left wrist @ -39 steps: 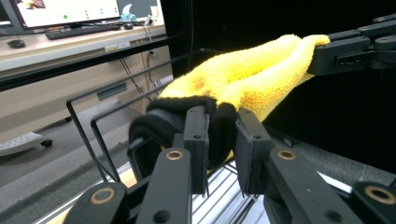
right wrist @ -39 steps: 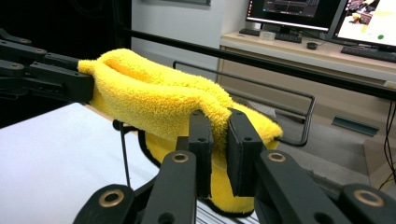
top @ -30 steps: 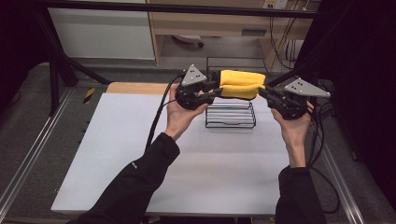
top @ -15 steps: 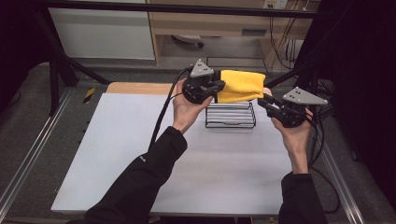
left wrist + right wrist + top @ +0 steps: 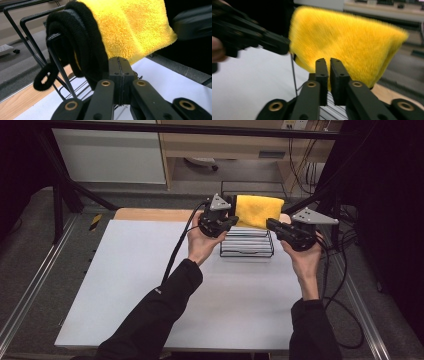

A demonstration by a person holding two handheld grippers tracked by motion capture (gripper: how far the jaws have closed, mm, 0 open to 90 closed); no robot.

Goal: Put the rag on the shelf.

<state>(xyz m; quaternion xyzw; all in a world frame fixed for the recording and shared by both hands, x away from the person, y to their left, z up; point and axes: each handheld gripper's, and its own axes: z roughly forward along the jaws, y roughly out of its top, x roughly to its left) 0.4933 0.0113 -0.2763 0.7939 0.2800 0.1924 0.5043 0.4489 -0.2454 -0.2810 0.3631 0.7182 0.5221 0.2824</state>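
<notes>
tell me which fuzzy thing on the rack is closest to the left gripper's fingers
The black looped one, draped over the wire rack just ahead of the left fingers. The yellow towel hangs beyond it.

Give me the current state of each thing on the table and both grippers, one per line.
yellow cloth: folded, hung over the back of the rack, left end pinched.
wire rack: upright on the white table, black looped bands draped on its wires.
left gripper: shut on the cloth's edge.
right gripper: shut, at the cloth; grip unclear.
</notes>
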